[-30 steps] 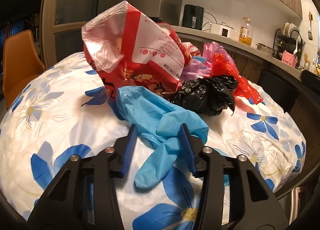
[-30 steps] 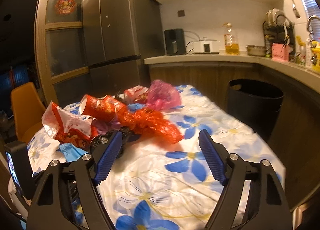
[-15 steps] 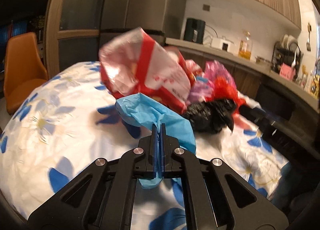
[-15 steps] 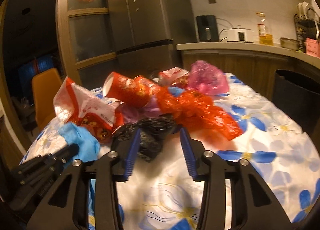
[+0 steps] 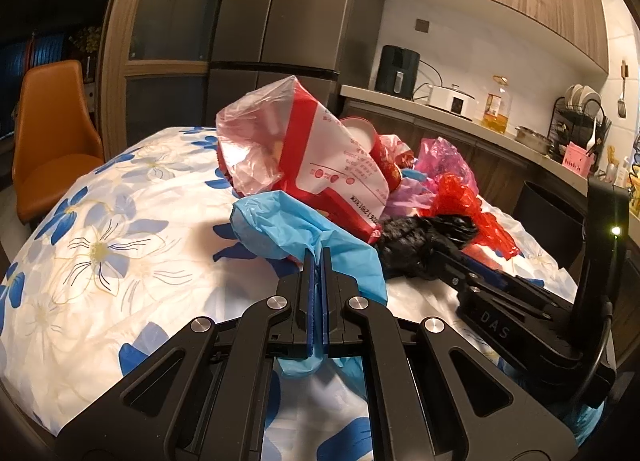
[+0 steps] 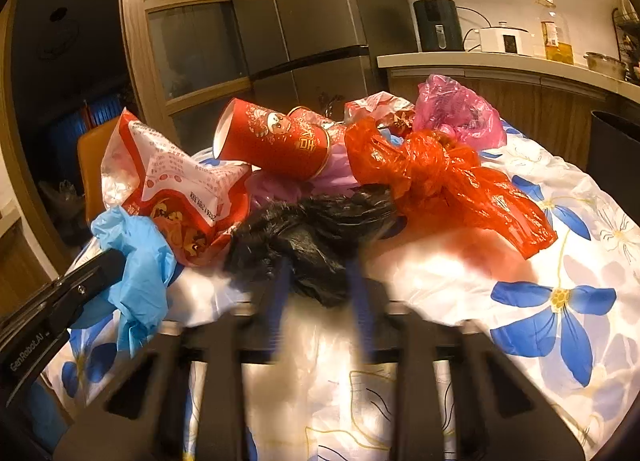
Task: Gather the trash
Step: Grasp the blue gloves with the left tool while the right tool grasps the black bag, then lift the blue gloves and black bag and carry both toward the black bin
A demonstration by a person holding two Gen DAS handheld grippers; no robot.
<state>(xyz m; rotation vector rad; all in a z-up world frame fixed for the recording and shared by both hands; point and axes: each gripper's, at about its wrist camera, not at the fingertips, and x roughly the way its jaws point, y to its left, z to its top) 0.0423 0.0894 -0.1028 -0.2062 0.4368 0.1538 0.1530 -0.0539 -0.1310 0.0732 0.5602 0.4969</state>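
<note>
1. The left claw [image 5: 318,261] is clamped tight on the blue glove [image 5: 304,229], whose loose end hangs below the pads.
2. The right claw [image 6: 320,281], blurred, has just been closing; its pads stand either side of the black bag [image 6: 312,233], and whether they press it I cannot tell.
3. Just beyond the left claw a red snack bag [image 5: 320,165] leans over the glove.
4. Past the right claw lie a red cup [image 6: 276,141], a knotted red bag [image 6: 440,177] and a pink bag [image 6: 456,113].
5. All sit on the bench [image 6: 560,301], under a blue-flowered cloth.
</note>
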